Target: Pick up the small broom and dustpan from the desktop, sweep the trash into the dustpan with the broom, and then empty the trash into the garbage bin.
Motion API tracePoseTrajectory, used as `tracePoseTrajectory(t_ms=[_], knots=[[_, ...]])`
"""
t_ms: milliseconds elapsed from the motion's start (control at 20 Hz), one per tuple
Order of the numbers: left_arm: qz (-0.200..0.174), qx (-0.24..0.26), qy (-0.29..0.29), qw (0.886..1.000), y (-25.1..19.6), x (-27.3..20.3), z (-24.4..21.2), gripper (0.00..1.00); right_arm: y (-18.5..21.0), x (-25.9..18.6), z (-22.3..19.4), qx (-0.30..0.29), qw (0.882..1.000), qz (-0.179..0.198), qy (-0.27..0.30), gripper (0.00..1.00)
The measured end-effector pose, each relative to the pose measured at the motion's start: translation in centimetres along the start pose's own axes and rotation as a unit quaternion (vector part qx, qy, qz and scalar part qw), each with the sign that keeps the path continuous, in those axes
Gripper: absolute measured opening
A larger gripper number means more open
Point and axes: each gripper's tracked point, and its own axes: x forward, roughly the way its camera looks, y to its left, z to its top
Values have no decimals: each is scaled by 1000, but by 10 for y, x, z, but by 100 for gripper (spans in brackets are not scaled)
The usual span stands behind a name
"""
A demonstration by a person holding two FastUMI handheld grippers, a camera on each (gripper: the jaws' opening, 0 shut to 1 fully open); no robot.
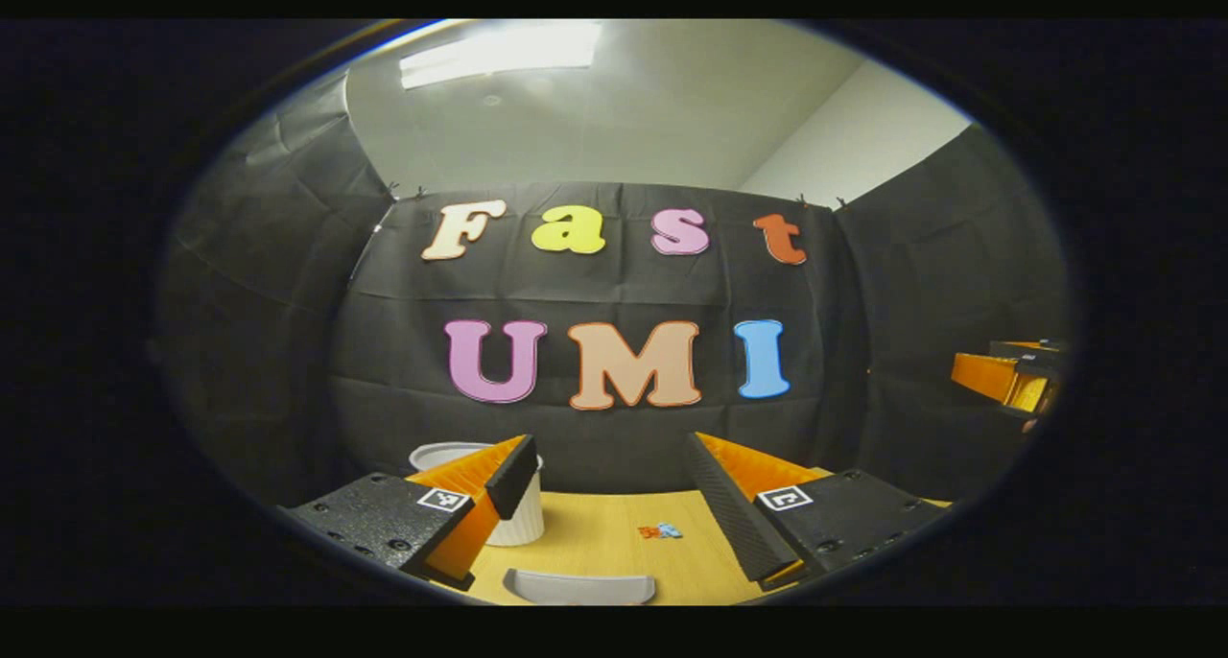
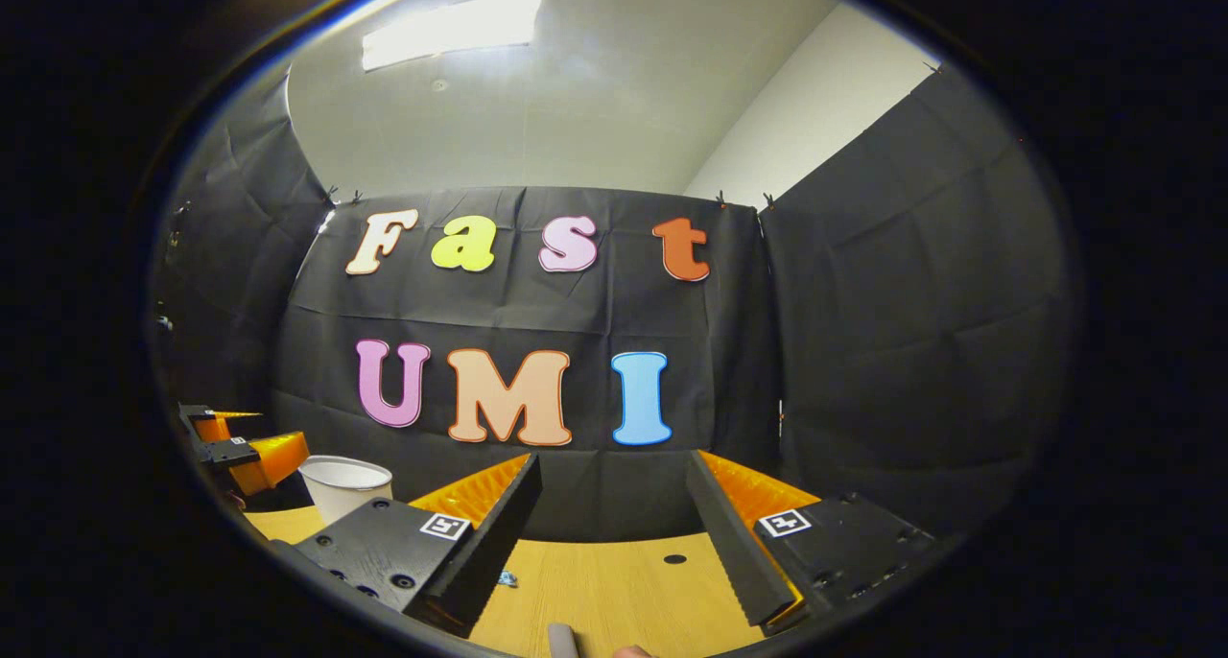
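Wooden desktop carries a white dustpan lying crosswise below the spread-fingered left gripper; the right gripper also gapes, holding nothing.

We see a white ribbed garbage bin standing upright at the far left of the wooden counter, near the black wall. A small clump of orange and blue trash lies on the counter to its right, apart from it. Nearest us, a pale grey curved dustpan edge rests flat. In the right gripper view, a grey rounded broom handle tip shows at the bottom.
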Motion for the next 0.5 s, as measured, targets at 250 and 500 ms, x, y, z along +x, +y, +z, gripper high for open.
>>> tracePoseTrajectory(t_ms=[250,500], knots=[[-1,-6,-5,1000,-3,-3,5,93,2,-5,-1,-2,1000,3,6,92],[2,-7,-10,1000,-2,-8,8,92,6,-9,-2,2,1000,10,12,93]])
